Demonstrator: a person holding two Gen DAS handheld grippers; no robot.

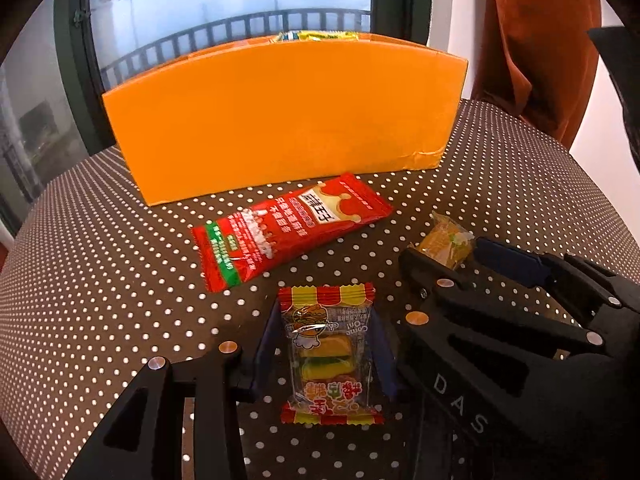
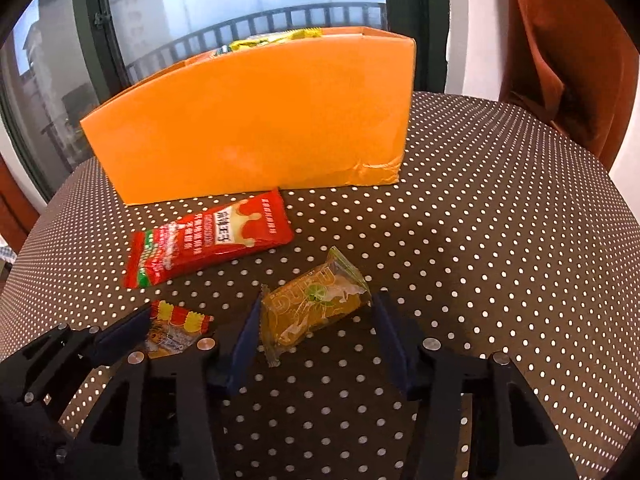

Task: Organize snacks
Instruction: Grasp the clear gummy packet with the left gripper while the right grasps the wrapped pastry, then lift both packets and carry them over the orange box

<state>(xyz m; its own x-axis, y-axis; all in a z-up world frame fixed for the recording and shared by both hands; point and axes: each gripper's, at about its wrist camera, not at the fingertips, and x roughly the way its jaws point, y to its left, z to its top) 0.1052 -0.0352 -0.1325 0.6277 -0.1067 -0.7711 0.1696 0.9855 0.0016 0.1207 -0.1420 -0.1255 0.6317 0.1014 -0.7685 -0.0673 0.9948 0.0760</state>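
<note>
My left gripper (image 1: 324,350) is shut on a burger gummy packet (image 1: 330,344) that lies on the dotted table, its blue pads pressing the packet's two long sides. To its right, my right gripper (image 2: 316,340) is shut on a small yellow candy packet (image 2: 312,308), with the pads at the packet's ends. The left wrist view shows that same yellow candy packet (image 1: 444,244) between the right gripper's fingers. A long red snack packet (image 1: 288,228) (image 2: 208,240) lies loose just in front of the tall orange box (image 1: 280,120) (image 2: 248,128). Yellow wrappers (image 2: 276,38) stick out of the box's top.
The round table wears a brown cloth with white dots (image 2: 500,240). Behind the box is a window with a balcony railing (image 1: 224,28). A rust-coloured curtain (image 1: 540,40) hangs at the back right. The table's edge curves away on both sides.
</note>
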